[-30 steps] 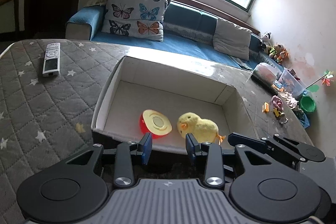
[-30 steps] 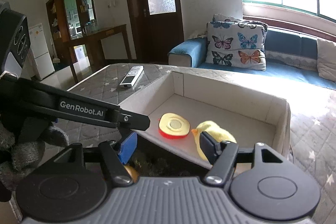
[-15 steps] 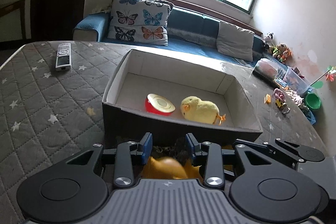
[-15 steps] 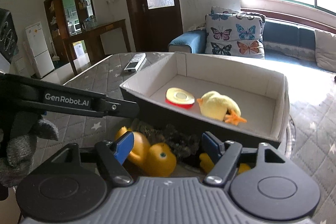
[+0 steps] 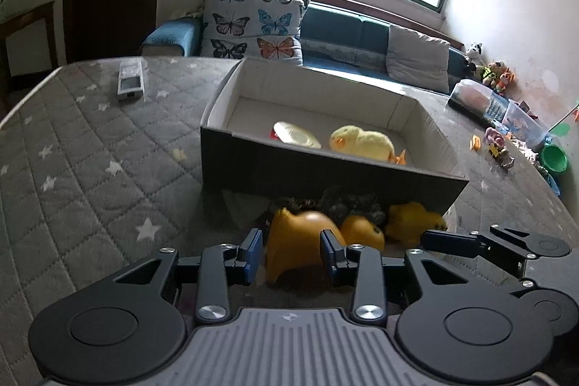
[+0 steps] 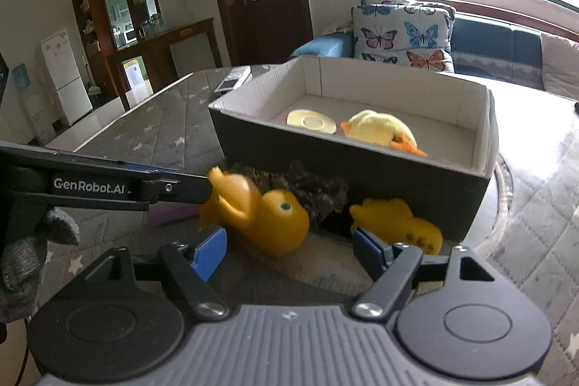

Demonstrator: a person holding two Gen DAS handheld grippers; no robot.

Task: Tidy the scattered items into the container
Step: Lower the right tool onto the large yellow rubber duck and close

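left gripper: jaws partly open, straddling the tail end of the orange rubber duck; a gap shows at each pad, contact can't be confirmed from either view
right gripper: jaws wide open, nothing held; the duck's head sits between the blue pads, apart from both
gloved hand: grey knit glove at 9 o'clock in the right wrist view, behind the left tool's arm
orange rubber duck: lying on its side on the quilted mat, just in front of the box
yellow toy: flat on the mat at 3 o'clock of the duck, up against the box's near wall
dark fuzzy item: wedged between the duck and the box wall; can't tell what it is
box: dark outside, white inside, open top, at 12 o'clock of both grippers
box contents: round red-and-cream disc, with yellow plush chick just beside it at its 3 o'clock
remote: on the mat at 11 o'clock in the left wrist view, well apart from the box
background: sofa with butterfly cushion
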